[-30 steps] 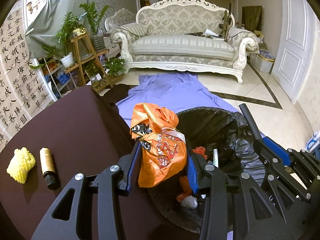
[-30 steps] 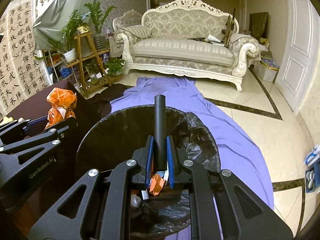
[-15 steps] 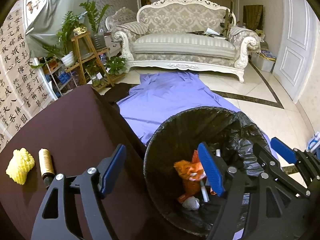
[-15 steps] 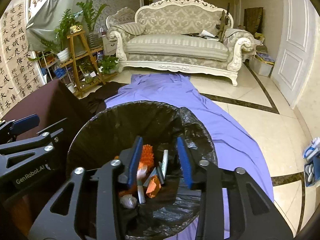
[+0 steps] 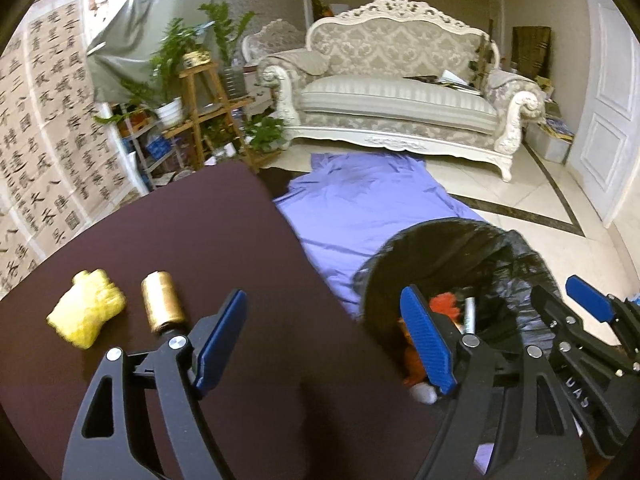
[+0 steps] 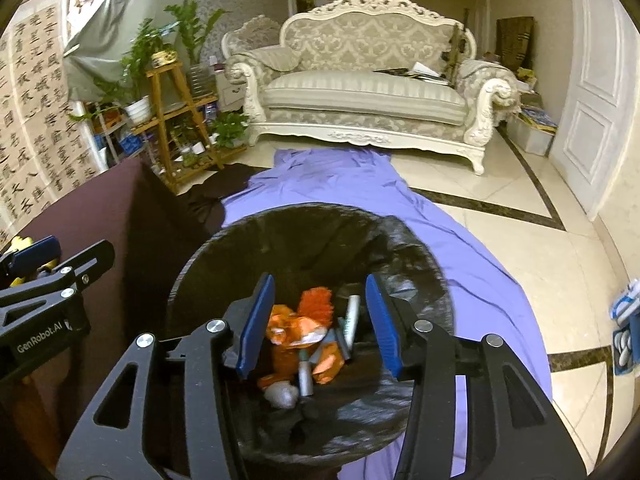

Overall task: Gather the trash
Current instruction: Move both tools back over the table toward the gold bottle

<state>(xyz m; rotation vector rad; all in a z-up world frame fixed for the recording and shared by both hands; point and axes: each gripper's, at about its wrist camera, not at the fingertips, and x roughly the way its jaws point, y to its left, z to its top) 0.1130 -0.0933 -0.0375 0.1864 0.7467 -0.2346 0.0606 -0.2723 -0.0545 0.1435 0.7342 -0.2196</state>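
Left wrist view shows your left gripper (image 5: 324, 340) with fingers spreading, nothing between them; right gripper (image 6: 318, 320) likewise, opening over the bin (image 6: 416, 248). Swing left toward the yellow wad (image 5: 86, 314) and gold bottle (image 5: 162, 306) on the bench (image 5: 208, 232), squaring up first.

2 items on table (image 5: 200, 240): 1 yellow wad (image 5: 86, 312), 1 gold bottle (image 5: 162, 306); 1 bin (image 6: 224, 248).
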